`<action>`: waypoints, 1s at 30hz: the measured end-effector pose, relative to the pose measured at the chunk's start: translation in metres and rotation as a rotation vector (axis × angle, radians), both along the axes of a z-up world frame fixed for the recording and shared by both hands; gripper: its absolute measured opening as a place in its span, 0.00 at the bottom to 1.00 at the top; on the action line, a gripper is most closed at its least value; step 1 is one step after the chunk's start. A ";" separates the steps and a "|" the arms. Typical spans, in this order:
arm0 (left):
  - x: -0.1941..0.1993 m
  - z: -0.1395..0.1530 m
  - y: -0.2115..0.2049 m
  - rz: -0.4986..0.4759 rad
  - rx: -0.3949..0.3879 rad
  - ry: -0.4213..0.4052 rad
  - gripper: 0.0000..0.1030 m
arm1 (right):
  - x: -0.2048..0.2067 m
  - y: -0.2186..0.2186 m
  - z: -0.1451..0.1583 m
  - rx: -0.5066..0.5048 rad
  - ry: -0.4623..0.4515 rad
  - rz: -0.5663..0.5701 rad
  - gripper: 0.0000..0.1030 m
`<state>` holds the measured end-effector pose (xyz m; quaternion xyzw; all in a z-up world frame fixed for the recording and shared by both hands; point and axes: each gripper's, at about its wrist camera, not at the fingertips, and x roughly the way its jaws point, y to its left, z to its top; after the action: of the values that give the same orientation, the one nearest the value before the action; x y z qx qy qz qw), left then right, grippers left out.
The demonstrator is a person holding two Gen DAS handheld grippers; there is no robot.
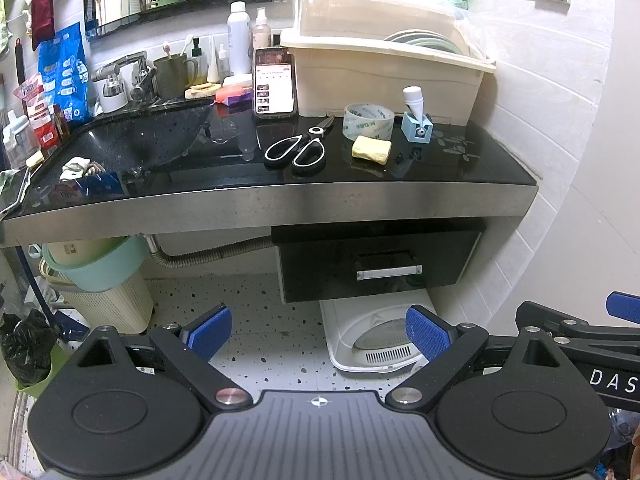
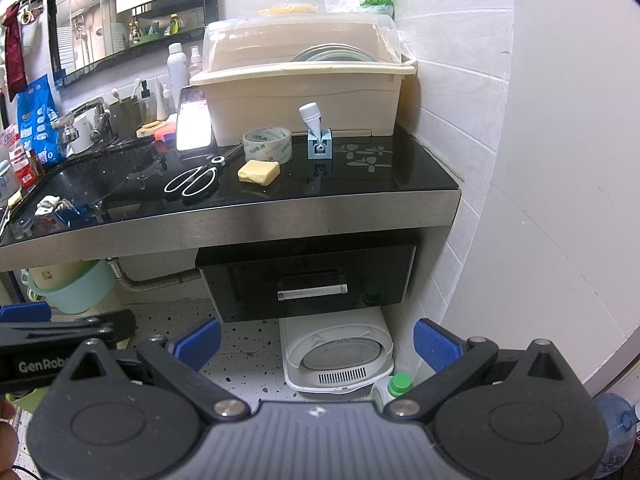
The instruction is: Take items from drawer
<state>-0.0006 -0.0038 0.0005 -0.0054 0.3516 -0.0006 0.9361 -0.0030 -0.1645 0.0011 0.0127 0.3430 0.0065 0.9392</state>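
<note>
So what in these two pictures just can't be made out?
- Inside the drawer: hidden in both views by its shut black front.
- Dishes in the cream rack: mostly hidden by its wall and cloudy lid.
- Print on the tape roll: too small to read.
- The person: cut off at the frame edges.

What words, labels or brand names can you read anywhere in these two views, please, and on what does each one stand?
"DAS": white letters, cut off by the frame edge, on the right gripper body, seen from the left wrist.
"GenRob": cut off, on the left gripper body, seen from the right wrist.
"M·G" or similar: green print repeated on the tape roll; not sure.
Phone screen, blue bag, red packets: too small or blurred.
</note>
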 end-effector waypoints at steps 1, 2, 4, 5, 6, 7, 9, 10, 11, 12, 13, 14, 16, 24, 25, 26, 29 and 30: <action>0.001 -0.001 0.001 0.000 -0.001 0.001 0.92 | -0.001 0.000 0.000 0.000 0.000 0.000 1.00; 0.002 -0.001 0.002 0.000 -0.001 0.001 0.92 | -0.001 -0.001 0.001 0.001 0.000 0.000 1.00; 0.002 -0.001 0.002 0.000 -0.002 0.001 0.92 | -0.001 0.000 0.001 0.002 -0.001 -0.001 1.00; 0.002 -0.001 0.002 0.000 -0.002 0.002 0.92 | -0.001 0.000 0.000 0.002 -0.001 -0.001 1.00; 0.001 -0.001 0.001 0.000 -0.002 0.003 0.92 | -0.001 0.001 0.000 0.001 -0.001 -0.001 1.00; 0.001 -0.001 0.001 0.000 -0.002 0.004 0.92 | 0.000 -0.001 0.001 0.003 -0.001 0.000 1.00; 0.000 -0.001 -0.001 0.000 -0.002 0.005 0.92 | 0.001 -0.003 0.002 0.005 0.001 0.001 1.00; 0.000 -0.002 0.000 0.000 -0.003 0.006 0.92 | 0.001 -0.003 0.002 0.005 0.001 0.001 1.00; 0.001 -0.002 0.002 0.000 -0.005 0.008 0.92 | 0.001 -0.003 0.002 0.006 0.002 0.001 1.00; 0.002 -0.003 0.003 -0.002 -0.007 0.010 0.92 | 0.002 -0.003 0.002 0.007 0.002 0.000 1.00; 0.002 -0.003 0.003 -0.002 -0.009 0.010 0.92 | 0.002 -0.003 0.002 0.007 0.003 0.000 1.00; 0.001 -0.002 0.002 -0.002 -0.008 0.010 0.92 | 0.002 -0.003 0.002 0.008 0.003 0.000 1.00; 0.001 -0.002 0.001 -0.002 -0.008 0.010 0.92 | 0.001 -0.003 0.002 0.006 0.001 0.000 1.00; 0.004 -0.004 0.002 -0.002 -0.009 0.016 0.92 | 0.001 -0.002 0.000 0.005 0.003 0.001 1.00; 0.004 -0.004 0.001 -0.002 -0.009 0.017 0.92 | 0.001 -0.003 0.000 0.006 0.003 0.001 1.00; 0.004 -0.004 0.001 -0.003 -0.008 0.016 0.92 | 0.001 -0.003 -0.001 0.008 0.004 0.001 1.00; 0.004 -0.005 0.002 -0.006 -0.007 0.016 0.92 | 0.001 -0.004 -0.001 0.009 0.006 -0.001 1.00; 0.004 -0.005 0.002 -0.007 -0.008 0.016 0.92 | 0.001 -0.004 -0.001 0.008 0.006 -0.001 1.00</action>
<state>0.0030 -0.0016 -0.0043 -0.0080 0.3593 -0.0050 0.9332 -0.0021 -0.1684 0.0003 0.0166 0.3457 0.0073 0.9382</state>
